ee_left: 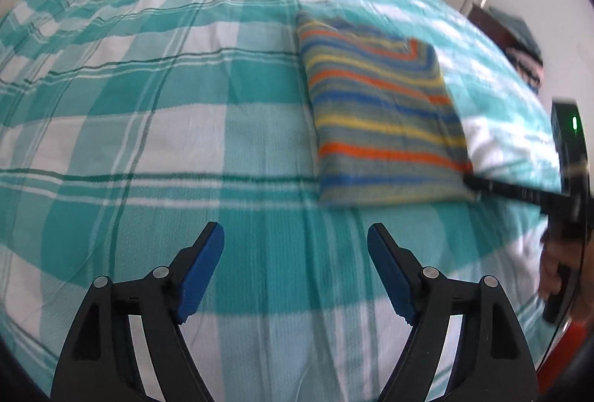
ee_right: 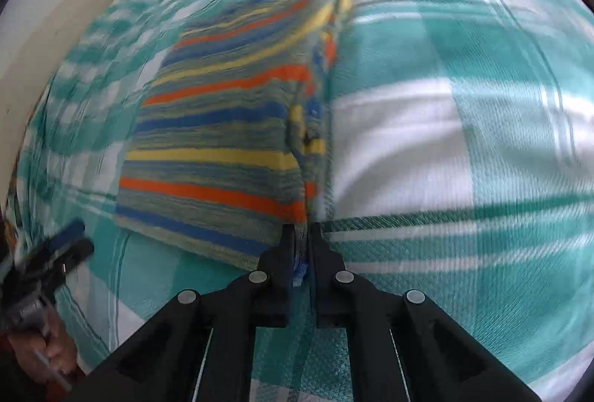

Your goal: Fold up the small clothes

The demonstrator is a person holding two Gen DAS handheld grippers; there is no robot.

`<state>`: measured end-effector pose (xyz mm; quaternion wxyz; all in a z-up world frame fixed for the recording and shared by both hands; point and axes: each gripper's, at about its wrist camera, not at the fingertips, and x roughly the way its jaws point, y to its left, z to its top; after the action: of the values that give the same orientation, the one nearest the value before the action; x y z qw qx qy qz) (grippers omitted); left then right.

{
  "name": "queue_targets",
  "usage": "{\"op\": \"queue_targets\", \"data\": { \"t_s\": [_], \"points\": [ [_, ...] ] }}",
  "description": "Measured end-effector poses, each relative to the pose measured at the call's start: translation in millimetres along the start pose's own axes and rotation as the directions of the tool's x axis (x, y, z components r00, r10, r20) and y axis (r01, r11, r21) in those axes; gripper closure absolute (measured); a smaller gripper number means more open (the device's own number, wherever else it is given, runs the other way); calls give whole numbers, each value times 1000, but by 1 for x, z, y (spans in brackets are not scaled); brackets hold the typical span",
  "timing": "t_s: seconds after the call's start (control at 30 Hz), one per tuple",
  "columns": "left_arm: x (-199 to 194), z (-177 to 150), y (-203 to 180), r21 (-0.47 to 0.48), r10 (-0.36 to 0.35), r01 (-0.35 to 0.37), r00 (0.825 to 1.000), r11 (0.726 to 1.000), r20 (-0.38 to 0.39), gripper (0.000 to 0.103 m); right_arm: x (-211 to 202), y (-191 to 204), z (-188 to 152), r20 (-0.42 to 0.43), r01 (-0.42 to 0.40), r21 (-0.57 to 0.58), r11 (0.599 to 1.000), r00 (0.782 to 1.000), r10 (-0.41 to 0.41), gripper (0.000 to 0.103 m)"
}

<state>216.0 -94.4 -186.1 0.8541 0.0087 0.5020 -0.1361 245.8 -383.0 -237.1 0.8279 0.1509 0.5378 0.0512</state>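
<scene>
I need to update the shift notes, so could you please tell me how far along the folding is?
Done: the striped garment already lies as a compact folded rectangle on the checked bedspread. In hand: the right gripper is shut on its near corner; the left gripper is open, empty. Left: probably a final fold or placement.

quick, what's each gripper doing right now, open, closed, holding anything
Left gripper: open, nothing between its fingers, above the checked bedsheet.
Right gripper: closed on the near corner of the folded striped garment.
</scene>
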Motion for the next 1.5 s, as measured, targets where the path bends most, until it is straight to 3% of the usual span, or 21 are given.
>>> {"op": "queue_targets", "data": {
  "t_s": [0.03,0.1,0.13,0.17,0.23,0.3,0.37,0.47,0.53,0.63,0.7,0.77,0.87,1.1,1.5],
  "points": [
    [-5,-3,-1,14,15,-15,1000,1000,-1,22,-1,-1,1,9,0,4,1000,1000,0,94],
    [-21,-7,-4,43,61,-61,998,997,1,22,-13,0,1,32,19,31,999,999,-20,67],
    [-34,-8,-5,48,82,-83,997,995,13,21,-22,1,-1,44,39,40,998,998,-40,61],
    [-48,-9,-7,51,92,-94,995,994,33,16,-36,6,-6,66,72,42,997,995,-75,50],
    [-76,-14,-13,57,107,-112,991,992,77,6,-72,26,-23,108,113,15,993,988,-114,39],
    [-115,-21,-24,81,136,-149,980,986,145,4,-103,45,-38,129,134,3,991,983,-133,19],
    [-137,-25,-32,95,165,-184,971,978,176,1,-135,66,-56,150,172,-12,985,974,-168,6],
    [-174,-35,-44,121,260,-289,943,950,205,1,-177,101,-93,175,211,-64,975,965,-197,5],
    [-195,-45,-46,123,272,-305,934,944,230,1,-201,120,-121,183,194,-84,977,967,-176,5],
    [-220,-56,-44,102,222,-247,952,964,209,1,-221,140,-150,197,216,-120,969,962,-190,5],
    [-234,-64,-39,101,118,-136,978,985,171,1,-230,153,-165,198,237,-143,961,958,-207,5],
    [-240,-68,-36,79,75,-88,985,993,154,1,-241,162,-173,204,230,-152,961,959,-197,5],
    [-241,-70,-31,62,82,-88,992,994,93,1,-258,176,-178,222,222,-163,961,958,-183,5],
    [-251,-75,-24,57,122,-127,988,990,91,1,-275,194,-180,211,243,-176,954,956,-205,5],
    [-250,-80,-13,33,120,-123,990,992,69,1,-275,203,-184,197,261,-190,946,955,-224,5]
  ]
}}
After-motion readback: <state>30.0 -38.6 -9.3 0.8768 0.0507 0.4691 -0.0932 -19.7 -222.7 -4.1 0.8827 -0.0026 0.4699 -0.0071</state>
